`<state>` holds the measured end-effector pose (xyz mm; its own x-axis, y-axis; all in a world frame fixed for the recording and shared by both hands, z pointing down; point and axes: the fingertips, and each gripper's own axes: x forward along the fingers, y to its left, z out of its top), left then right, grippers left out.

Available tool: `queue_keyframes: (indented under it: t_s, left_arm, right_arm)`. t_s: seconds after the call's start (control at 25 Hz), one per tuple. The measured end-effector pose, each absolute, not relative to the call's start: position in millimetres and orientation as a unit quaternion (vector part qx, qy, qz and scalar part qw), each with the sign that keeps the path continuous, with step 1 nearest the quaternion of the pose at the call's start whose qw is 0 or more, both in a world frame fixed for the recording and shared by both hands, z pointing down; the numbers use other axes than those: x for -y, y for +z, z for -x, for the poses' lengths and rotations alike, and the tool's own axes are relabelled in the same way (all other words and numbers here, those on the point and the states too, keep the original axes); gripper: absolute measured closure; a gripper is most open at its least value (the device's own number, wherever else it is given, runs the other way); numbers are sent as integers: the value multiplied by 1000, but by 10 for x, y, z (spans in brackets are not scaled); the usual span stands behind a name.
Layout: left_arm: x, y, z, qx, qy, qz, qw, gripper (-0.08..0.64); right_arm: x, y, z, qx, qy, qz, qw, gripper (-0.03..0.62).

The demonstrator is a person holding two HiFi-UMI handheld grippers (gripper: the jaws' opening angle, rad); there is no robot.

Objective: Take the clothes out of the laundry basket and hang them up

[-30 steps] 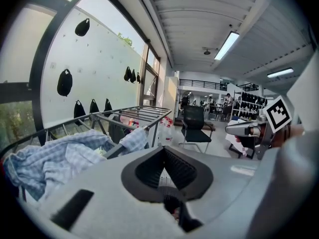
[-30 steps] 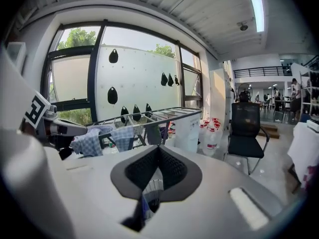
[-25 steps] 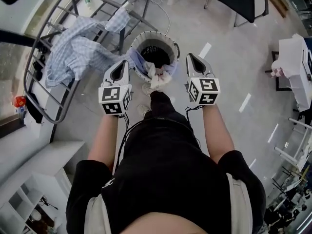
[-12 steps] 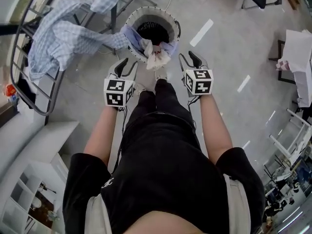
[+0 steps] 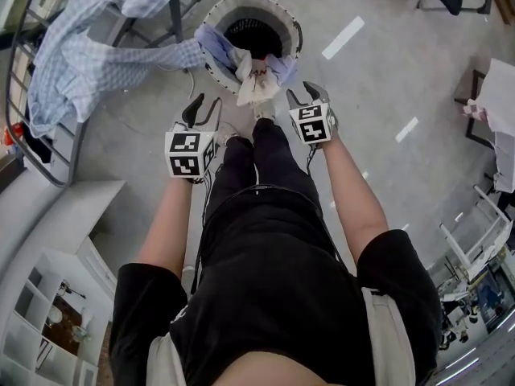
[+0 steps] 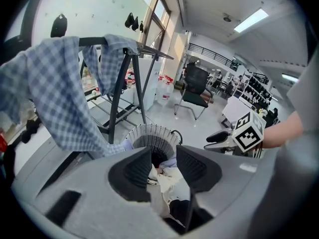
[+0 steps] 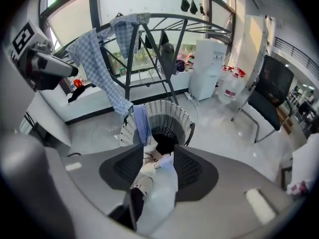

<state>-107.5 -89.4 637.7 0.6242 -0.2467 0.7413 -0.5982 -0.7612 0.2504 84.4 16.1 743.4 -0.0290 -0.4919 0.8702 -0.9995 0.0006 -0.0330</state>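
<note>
A round white wire laundry basket (image 5: 283, 24) stands on the floor ahead of my feet. A lavender cloth (image 5: 213, 43) and a white cloth (image 5: 254, 85) hang over its near rim. My left gripper (image 5: 205, 107) hovers short of the basket's left side. My right gripper (image 5: 304, 95) hovers short of its right side. Both have just been opening and stand open with nothing between the jaws. In the left gripper view the basket (image 6: 144, 134) lies beyond the jaws. In the right gripper view the basket (image 7: 182, 114) does too. A blue checked shirt (image 5: 72, 55) hangs on the metal drying rack (image 5: 24, 147).
The drying rack's dark legs (image 6: 117, 103) stand just left of the basket. A black office chair (image 6: 195, 86) and a white table (image 5: 497, 95) are off to the right. A white shelf unit (image 5: 48, 312) is at lower left. A water dispenser (image 7: 207, 66) stands behind the basket.
Both grippers have come down and forward toward the basket, the right one more. Their jaws, shut a second ago, now stand apart.
</note>
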Motion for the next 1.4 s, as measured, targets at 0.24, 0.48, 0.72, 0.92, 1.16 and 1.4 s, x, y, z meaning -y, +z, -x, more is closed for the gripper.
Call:
queue_keyframes:
  t_s: [0.24, 0.48, 0.72, 0.92, 1.16, 1.4]
  left_arm:
    - [903, 6675, 1017, 262, 366, -854, 259, 399]
    - [808, 6963, 1021, 262, 380, -844, 272, 402]
    - [805, 7154, 1028, 274, 383, -835, 285, 405]
    - [836, 7272, 987, 271, 389, -834, 283, 405]
    - [875, 7306, 1002, 283, 389, -828, 287, 405]
    - [864, 7329, 1044, 294, 392, -822, 291, 410]
  right_arm:
    - [-65, 8226, -857, 637, 349, -530, 438, 380]
    - [-31, 8955, -988, 632, 336, -469, 517, 367]
    - [-26, 9355, -1046, 632, 335, -450, 535, 362]
    - [-25, 9598, -1043, 629, 348, -437, 541, 359]
    - [7, 9667, -951, 650, 343, -421, 532, 379]
    - [-11, 9734, -937, 648, 399, -421, 494, 388]
